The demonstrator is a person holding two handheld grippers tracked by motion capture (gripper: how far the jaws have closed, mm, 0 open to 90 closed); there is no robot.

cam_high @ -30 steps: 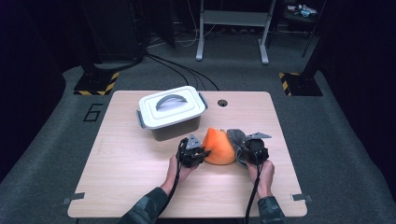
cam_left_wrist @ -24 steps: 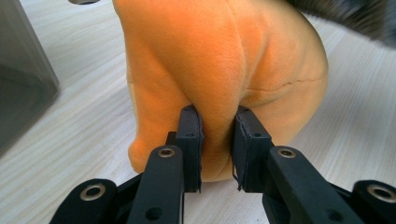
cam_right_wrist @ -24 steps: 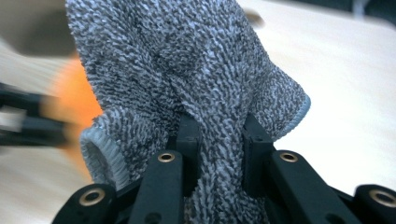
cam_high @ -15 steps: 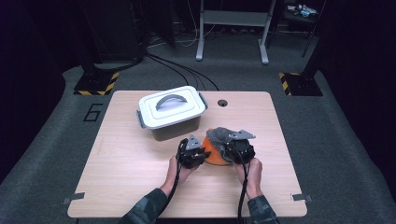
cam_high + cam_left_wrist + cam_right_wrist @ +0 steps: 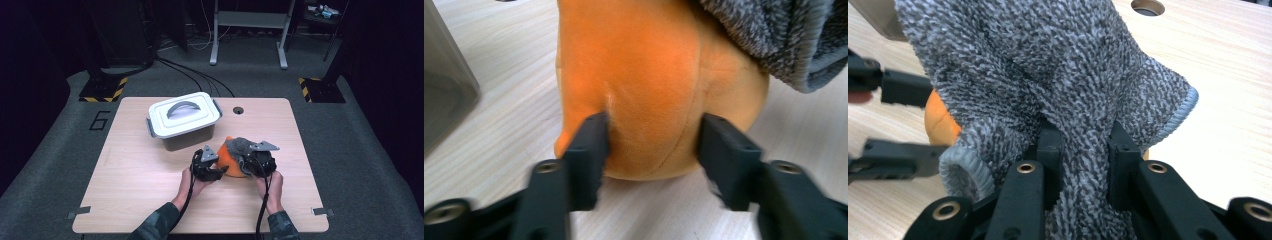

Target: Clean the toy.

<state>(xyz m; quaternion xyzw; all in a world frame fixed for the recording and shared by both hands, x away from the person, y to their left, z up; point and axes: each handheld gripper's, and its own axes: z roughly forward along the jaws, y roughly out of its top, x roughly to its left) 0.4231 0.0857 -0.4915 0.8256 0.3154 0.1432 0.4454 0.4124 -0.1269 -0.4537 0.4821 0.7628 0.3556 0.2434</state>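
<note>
The rounded orange plush toy (image 5: pixel 231 161) sat on the tabletop (image 5: pixel 150 195) toward its right front, just in front of the lidded white plastic box (image 5: pixel 183 120), with the fuzzy grey knitted cloth (image 5: pixel 1048 85) draped over its top and right side. The covering looked partly done: much of the orange body still showed on the left and low down. The right gripper (image 5: pixel 1080 150) had its jaws clamped on a fold of the grey cloth, holding it up over the toy. The left gripper (image 5: pixel 651 145) had just been opening its jaws; they stood on either side of the toy's lower bulge, the left one touching the plush, the right one just clear. What remained, in my judgement, was to draw the cloth down and let go.
</note>
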